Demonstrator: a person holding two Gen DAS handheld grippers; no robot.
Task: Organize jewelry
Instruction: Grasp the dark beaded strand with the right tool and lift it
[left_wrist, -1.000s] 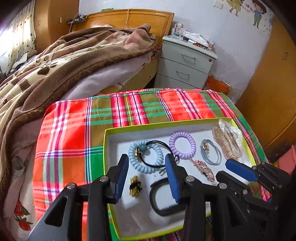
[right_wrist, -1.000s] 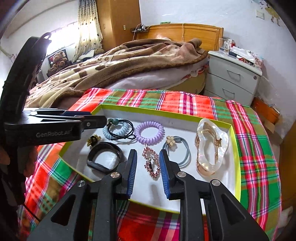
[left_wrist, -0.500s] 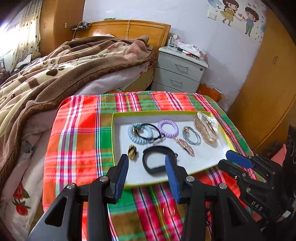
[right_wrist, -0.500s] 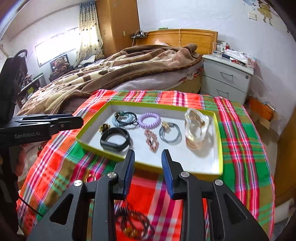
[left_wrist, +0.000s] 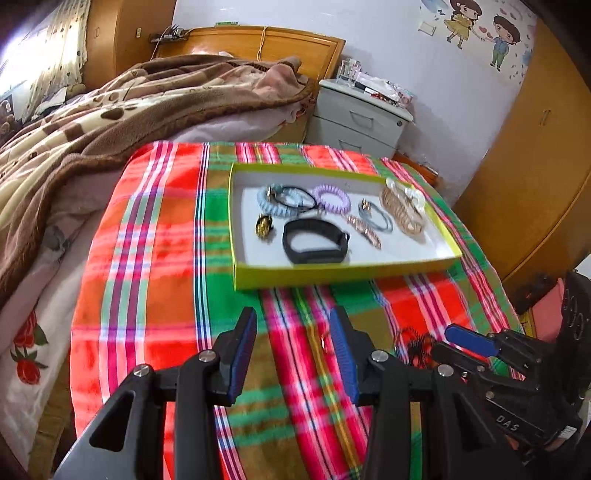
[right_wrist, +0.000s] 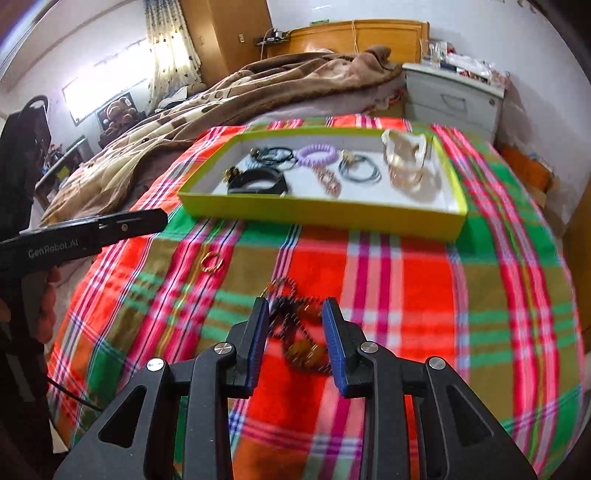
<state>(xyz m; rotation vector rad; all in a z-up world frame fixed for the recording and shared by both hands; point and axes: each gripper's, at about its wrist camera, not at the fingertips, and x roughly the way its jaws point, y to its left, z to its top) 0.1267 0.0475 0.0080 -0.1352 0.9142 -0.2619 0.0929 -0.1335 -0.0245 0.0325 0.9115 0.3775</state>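
This is a bedroom in a home. A bed (left_wrist: 155, 107) with a wooden headboard (left_wrist: 266, 44) fills the far side, covered by a rumpled brown blanket (right_wrist: 229, 99) with a paw-print pattern. Beside it stands a pale nightstand (left_wrist: 360, 122) with drawers and small clutter on top. Wooden wardrobes (left_wrist: 535, 155) line the walls, and a cartoon sticker (left_wrist: 480, 29) of two children decorates the white wall. A patterned curtain (right_wrist: 170, 48) hangs beside a bright window, near what looks like a stuffed toy, though that far corner is too small to tell. In front, a plaid cloth (right_wrist: 406, 280) covers the worktop.
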